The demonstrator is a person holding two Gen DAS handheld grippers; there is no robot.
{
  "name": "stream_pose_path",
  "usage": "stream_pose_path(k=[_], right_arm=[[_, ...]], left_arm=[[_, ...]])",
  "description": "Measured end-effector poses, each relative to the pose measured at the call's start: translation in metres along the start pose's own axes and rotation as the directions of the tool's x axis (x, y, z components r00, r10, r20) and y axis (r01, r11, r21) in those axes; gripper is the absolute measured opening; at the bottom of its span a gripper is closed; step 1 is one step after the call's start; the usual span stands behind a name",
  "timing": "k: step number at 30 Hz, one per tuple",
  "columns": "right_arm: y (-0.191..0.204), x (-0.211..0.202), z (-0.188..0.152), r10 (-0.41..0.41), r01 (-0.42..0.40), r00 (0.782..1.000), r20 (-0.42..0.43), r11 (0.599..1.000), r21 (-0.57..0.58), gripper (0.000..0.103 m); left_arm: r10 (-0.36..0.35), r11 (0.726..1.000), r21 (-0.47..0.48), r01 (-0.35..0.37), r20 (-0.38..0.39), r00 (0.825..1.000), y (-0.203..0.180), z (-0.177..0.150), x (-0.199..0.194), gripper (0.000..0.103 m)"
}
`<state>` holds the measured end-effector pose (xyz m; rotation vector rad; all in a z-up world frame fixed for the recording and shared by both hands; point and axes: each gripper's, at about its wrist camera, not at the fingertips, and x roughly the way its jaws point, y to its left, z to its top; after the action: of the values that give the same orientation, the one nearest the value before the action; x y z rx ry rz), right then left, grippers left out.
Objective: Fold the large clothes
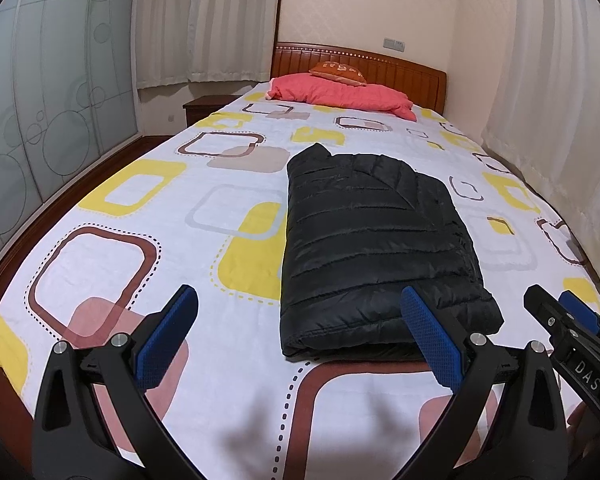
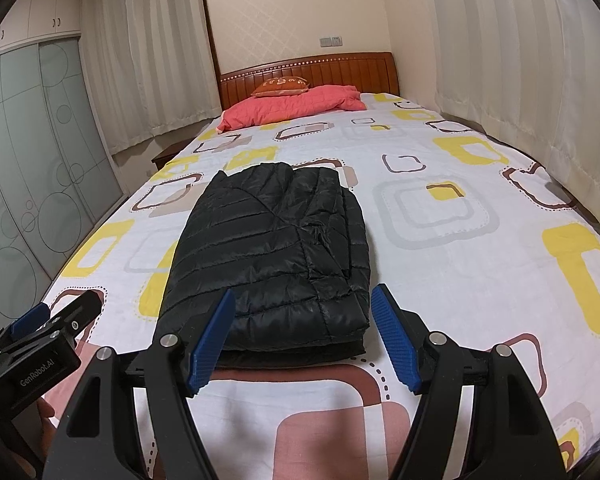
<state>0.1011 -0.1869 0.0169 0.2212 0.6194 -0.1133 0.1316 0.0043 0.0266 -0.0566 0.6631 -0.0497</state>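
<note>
A black quilted puffer jacket point(image 1: 376, 240) lies folded into a compact rectangle on the bed; it also shows in the right wrist view point(image 2: 276, 256). My left gripper point(image 1: 300, 340) is open and empty, held just above the bed in front of the jacket's near left edge. My right gripper point(image 2: 304, 340) is open and empty in front of the jacket's near edge. The right gripper also shows at the right edge of the left wrist view point(image 1: 568, 320). The left gripper shows at the lower left of the right wrist view point(image 2: 56, 320).
The bed point(image 1: 140, 280) has a white sheet with yellow and brown squares. A red quilt point(image 1: 340, 94) and an orange cushion point(image 1: 338, 70) lie at the wooden headboard point(image 1: 400, 68). Curtains point(image 2: 520, 80) hang on the right; a glass wardrobe point(image 1: 40, 120) stands on the left.
</note>
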Motion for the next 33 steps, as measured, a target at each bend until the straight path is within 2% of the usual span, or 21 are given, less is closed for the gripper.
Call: stream_pose_path(k=[33], right_arm=[[0.0005, -0.0003, 0.0003, 0.001, -0.001, 1.000, 0.001, 1.000, -0.002, 0.070]], left_arm=[[0.028, 1.000, 0.002, -0.028, -0.006, 1.000, 0.0023, -0.0028, -0.0003, 0.101]])
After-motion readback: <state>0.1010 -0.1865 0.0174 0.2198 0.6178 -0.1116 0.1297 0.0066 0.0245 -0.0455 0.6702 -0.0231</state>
